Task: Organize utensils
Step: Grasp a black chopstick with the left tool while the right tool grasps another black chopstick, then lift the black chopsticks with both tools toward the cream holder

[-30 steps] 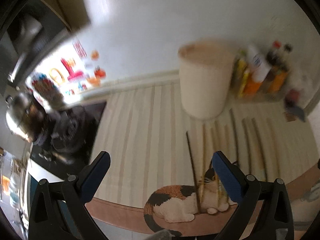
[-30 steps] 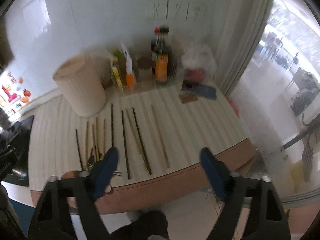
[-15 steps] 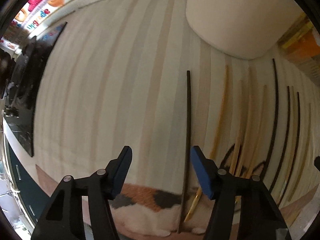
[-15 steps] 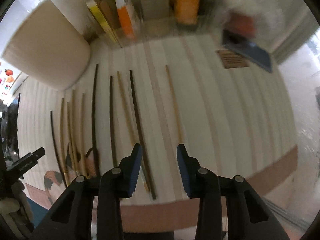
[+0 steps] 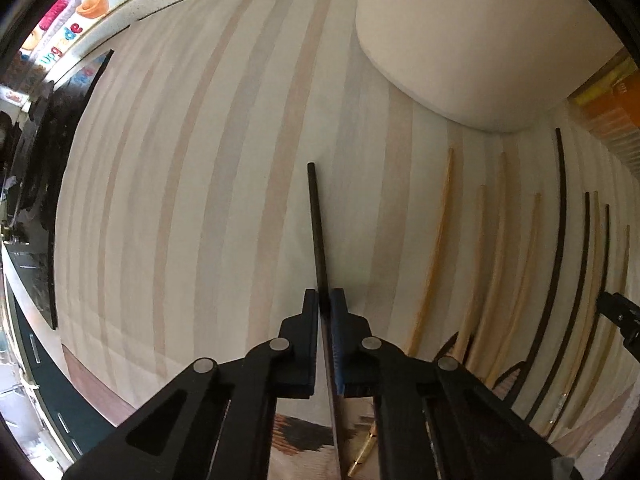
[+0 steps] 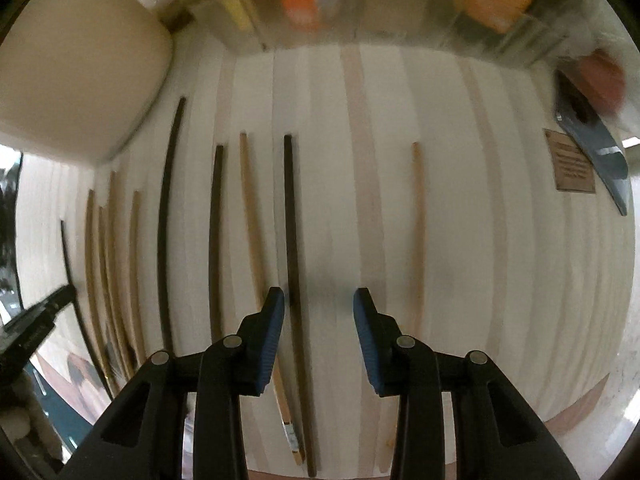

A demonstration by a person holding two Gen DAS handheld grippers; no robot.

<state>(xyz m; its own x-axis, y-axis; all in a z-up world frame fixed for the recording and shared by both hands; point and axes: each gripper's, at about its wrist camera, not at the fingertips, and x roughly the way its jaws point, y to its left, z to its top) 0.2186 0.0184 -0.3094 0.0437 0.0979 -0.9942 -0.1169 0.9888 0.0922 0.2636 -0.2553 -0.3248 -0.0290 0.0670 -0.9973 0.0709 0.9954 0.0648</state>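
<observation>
Striped cream cloth covers the tabletop (image 5: 208, 184), and we take the big beige canister (image 5: 472, 40) at its far side as our landmark. Chopsticks lie in a loose row on the near side of the canister, all pointing roughly toward it.

Our left gripper (image 5: 324, 300) points down at the end of that row farthest from the bottles, its fingers pressed together on a single dark chopstick (image 5: 316, 216), which runs up between the pads and away toward the canister's base. Beside it, nearer the canister's bottle side, lie several pale bamboo chopsticks (image 5: 436, 240) and more dark ones.

Our right gripper (image 6: 319, 300) hangs over the part of the row farther from the canister, its blue-padded fingers partly spread after just closing in. Another dark chopstick (image 6: 291, 216) lies on the cloth between them, close to one pad, though we cannot tell whether it touches. A lone pale chopstick (image 6: 418, 220) lies just outside the other finger, farther still from the canister.
</observation>
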